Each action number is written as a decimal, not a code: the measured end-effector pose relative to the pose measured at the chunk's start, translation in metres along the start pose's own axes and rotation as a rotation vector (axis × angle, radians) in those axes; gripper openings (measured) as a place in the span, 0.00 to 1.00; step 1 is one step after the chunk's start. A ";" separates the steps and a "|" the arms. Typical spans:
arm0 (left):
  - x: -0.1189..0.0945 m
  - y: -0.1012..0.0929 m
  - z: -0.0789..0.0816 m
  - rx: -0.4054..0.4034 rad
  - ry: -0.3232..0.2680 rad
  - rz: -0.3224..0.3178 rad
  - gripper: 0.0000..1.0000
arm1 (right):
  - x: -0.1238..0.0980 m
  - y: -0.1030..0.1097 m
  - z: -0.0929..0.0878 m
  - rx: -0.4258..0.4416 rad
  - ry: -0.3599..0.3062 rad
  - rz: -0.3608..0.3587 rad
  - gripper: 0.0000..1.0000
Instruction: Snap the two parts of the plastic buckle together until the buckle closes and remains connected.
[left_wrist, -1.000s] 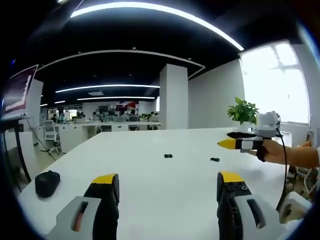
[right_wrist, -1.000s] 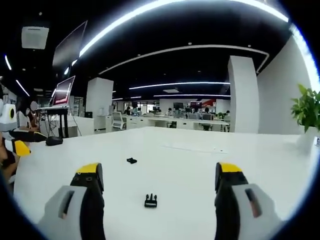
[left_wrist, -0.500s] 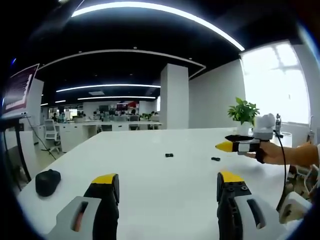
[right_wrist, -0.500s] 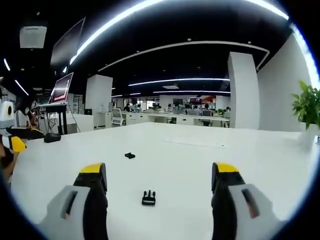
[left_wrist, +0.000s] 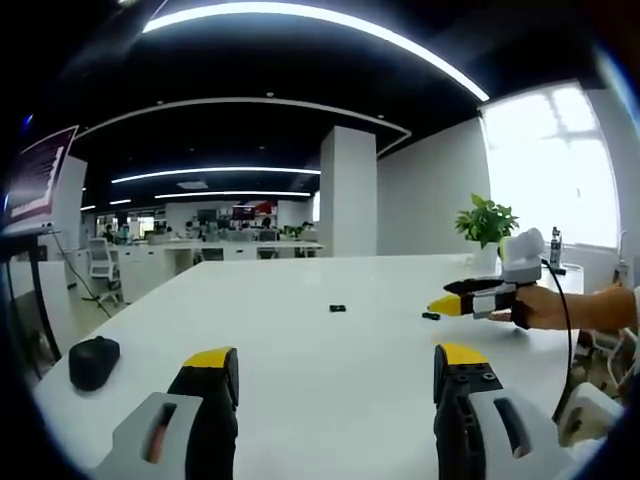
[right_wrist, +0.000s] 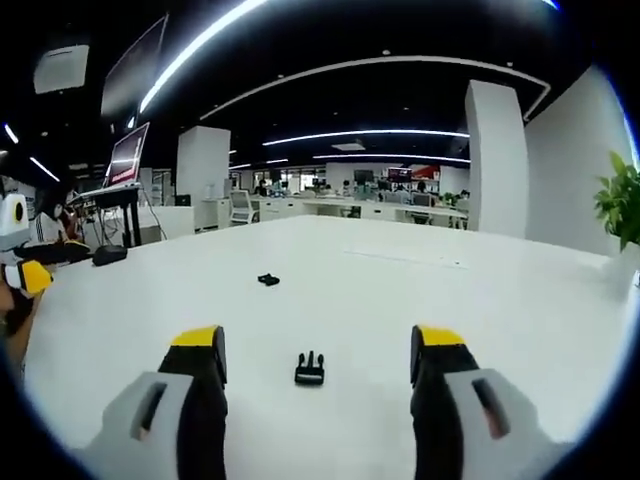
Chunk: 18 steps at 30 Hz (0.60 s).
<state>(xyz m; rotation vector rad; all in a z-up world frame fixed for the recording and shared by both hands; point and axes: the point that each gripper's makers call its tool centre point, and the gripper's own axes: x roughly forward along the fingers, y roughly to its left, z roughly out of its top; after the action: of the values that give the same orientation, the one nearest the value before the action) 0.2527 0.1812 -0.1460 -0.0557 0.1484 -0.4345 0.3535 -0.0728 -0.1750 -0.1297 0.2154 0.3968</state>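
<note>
Right tool (right_wrist: 315, 345) lowered toward pronged buckle half (right_wrist: 310, 368) (jaws apart), other half (right_wrist: 268, 279) beyond

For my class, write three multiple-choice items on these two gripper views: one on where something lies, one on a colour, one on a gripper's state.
1. In the right gripper view, where is the pronged buckle part?
A. On the white table, ahead between the right gripper fingers
B. Clamped in the fingers
C. Beside the potted plant

2. What colour are the fingertips of the left gripper?
A. Red
B. Yellow
C. Green

3. What is the left gripper's state?
A. Shut on a buckle part
B. Shut on nothing
C. Open

Answers: 1 A, it lies free on the table between the fingers. 2 B, the caps are yellow. 3 C, its fingers stand wide apart.
</note>
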 end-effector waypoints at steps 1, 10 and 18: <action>0.000 0.000 0.000 -0.001 0.001 0.001 0.81 | 0.001 0.000 -0.001 0.002 0.002 0.001 0.75; -0.001 0.002 -0.003 -0.003 0.005 0.005 0.81 | 0.002 0.002 -0.008 0.000 0.041 0.011 0.70; -0.003 0.001 -0.001 -0.002 -0.003 0.004 0.81 | 0.002 0.005 -0.016 0.009 0.087 0.026 0.63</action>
<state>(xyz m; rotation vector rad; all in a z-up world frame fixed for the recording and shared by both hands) 0.2500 0.1832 -0.1465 -0.0585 0.1457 -0.4299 0.3508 -0.0701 -0.1915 -0.1356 0.3051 0.4164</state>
